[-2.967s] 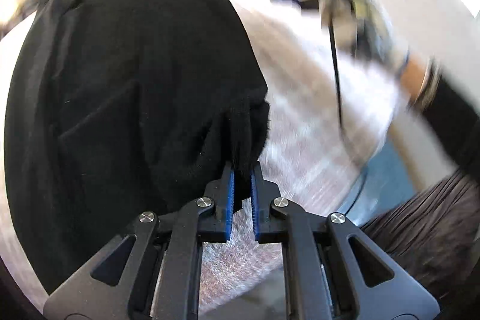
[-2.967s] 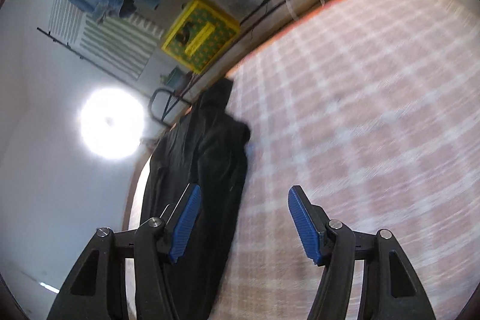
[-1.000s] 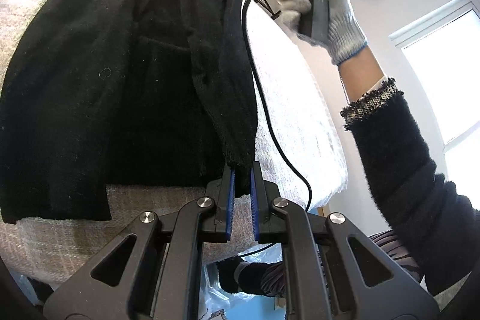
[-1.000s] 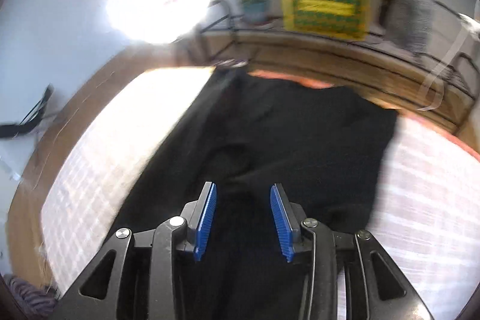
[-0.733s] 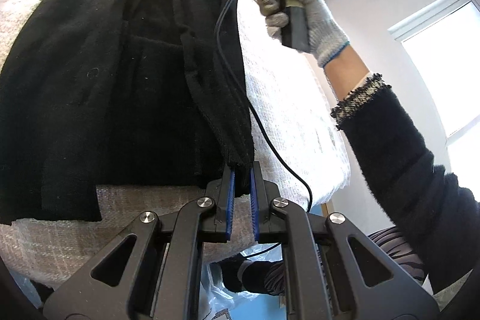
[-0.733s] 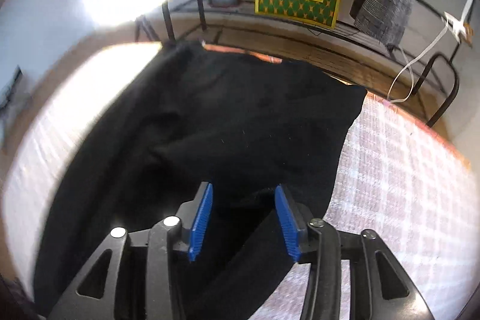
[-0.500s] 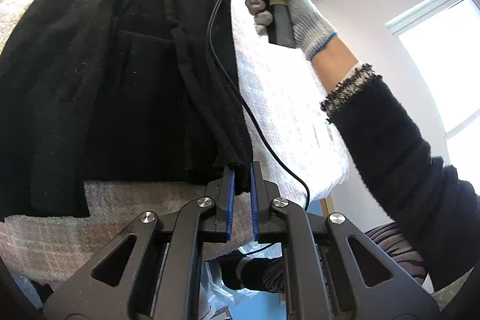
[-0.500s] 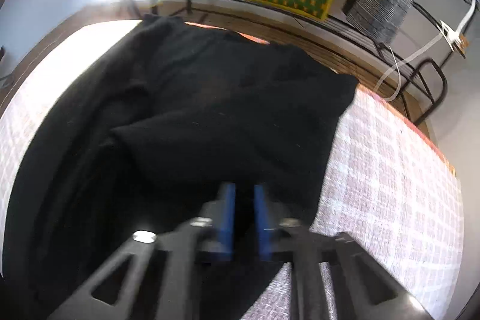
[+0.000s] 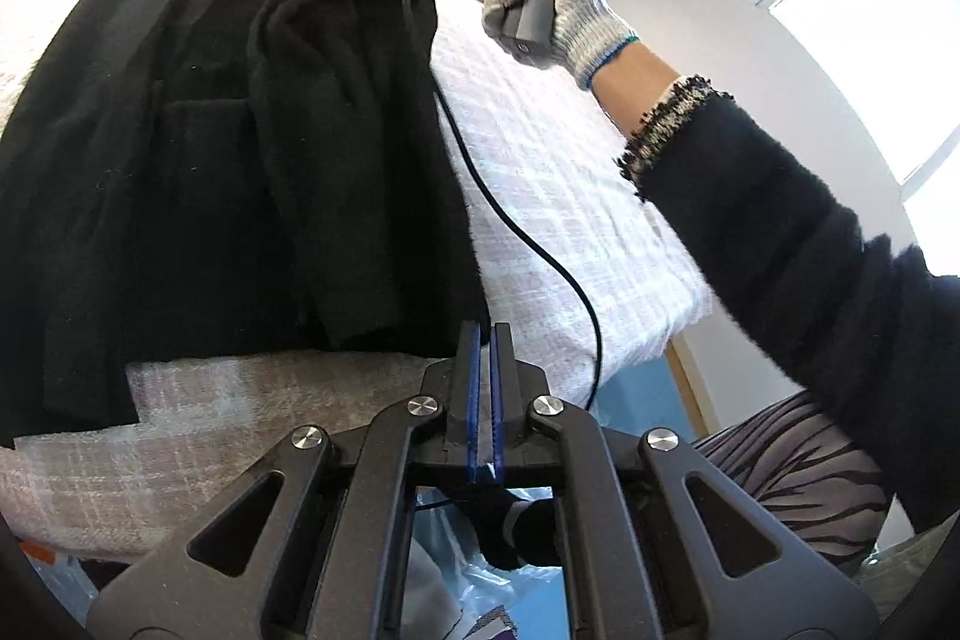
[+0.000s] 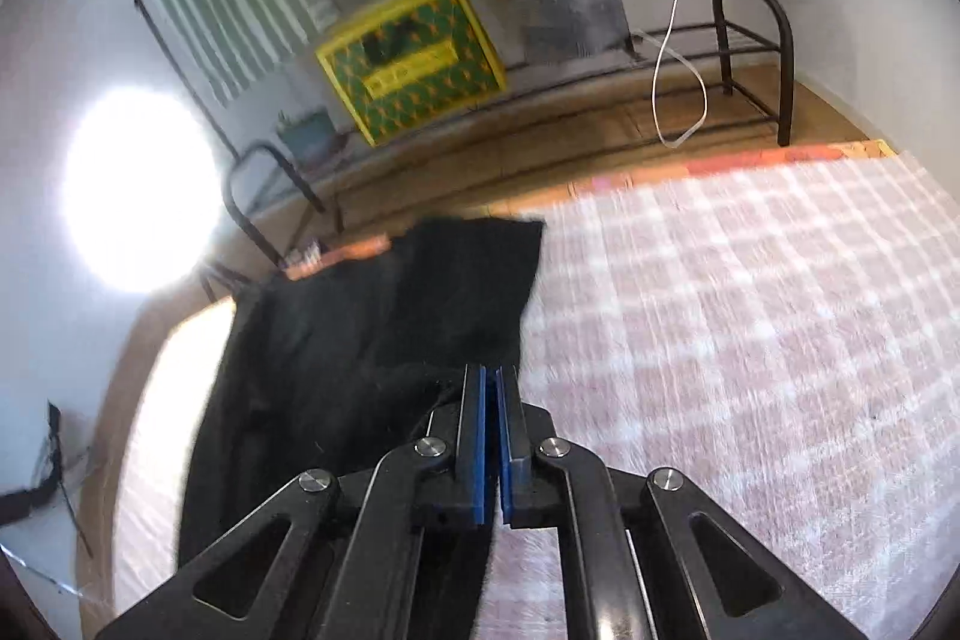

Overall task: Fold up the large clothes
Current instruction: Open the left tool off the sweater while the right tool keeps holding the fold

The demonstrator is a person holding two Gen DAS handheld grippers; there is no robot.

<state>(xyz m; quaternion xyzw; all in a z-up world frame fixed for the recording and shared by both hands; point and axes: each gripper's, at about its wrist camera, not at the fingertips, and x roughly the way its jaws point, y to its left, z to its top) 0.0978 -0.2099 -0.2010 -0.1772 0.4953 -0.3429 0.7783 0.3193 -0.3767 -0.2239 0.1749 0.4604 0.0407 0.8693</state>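
Across the white-and-grey woven bed cover (image 9: 570,172) the large black knit coat (image 9: 228,130) lies flat, long axis running from the near edge to the far rack. Left tool (image 9: 482,340) is clenched at the near right hem corner; whether cloth sits between the pads I cannot tell. Right tool (image 10: 492,388) is clamped on the far right edge. Bare cover lies open to the right.

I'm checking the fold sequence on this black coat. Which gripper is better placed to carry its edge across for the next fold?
Probably the right gripper: it is shut on the black coat at its far edge. The left gripper is shut at the hem corner, apparently pinning it.
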